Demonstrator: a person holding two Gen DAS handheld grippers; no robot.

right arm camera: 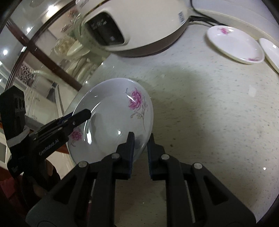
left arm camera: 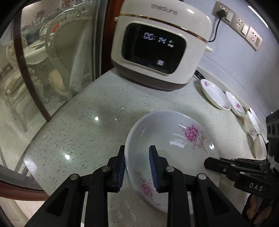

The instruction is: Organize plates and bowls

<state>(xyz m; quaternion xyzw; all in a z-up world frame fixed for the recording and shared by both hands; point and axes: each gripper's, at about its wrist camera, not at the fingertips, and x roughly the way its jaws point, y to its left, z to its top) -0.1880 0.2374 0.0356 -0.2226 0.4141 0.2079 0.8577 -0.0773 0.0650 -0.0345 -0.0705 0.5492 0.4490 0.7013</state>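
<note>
Left wrist view: close, angled down over the counter (left arm camera: 83, 122) toward the rice cooker (left arm camera: 162, 45). Right wrist view: close, downward, opposite side. Shared: flowered bowl (left arm camera: 167, 139), cooker, small plates (right arm camera: 233, 43).

Black tool (left arm camera: 136, 167), blue pads (left arm camera: 153, 167), silver screws

Left wrist view: the rice cooker (left arm camera: 162, 47) stood at the back of the countertop (left arm camera: 83, 122), its cord running up to a wall socket (left arm camera: 223, 12) behind it on the right. A row of small plates (left arm camera: 213, 94) lay along the wall to the cooker's right, one after another toward the near edge. The large plate (left arm camera: 174, 139) was before the cooker, with the left gripper (left arm camera: 137, 165) at its near left rim and the right gripper (left arm camera: 207, 162) at its right rim. A glass partition (left arm camera: 52, 61) stood left of the countertop, with chairs (left arm camera: 66, 52) behind it
</note>
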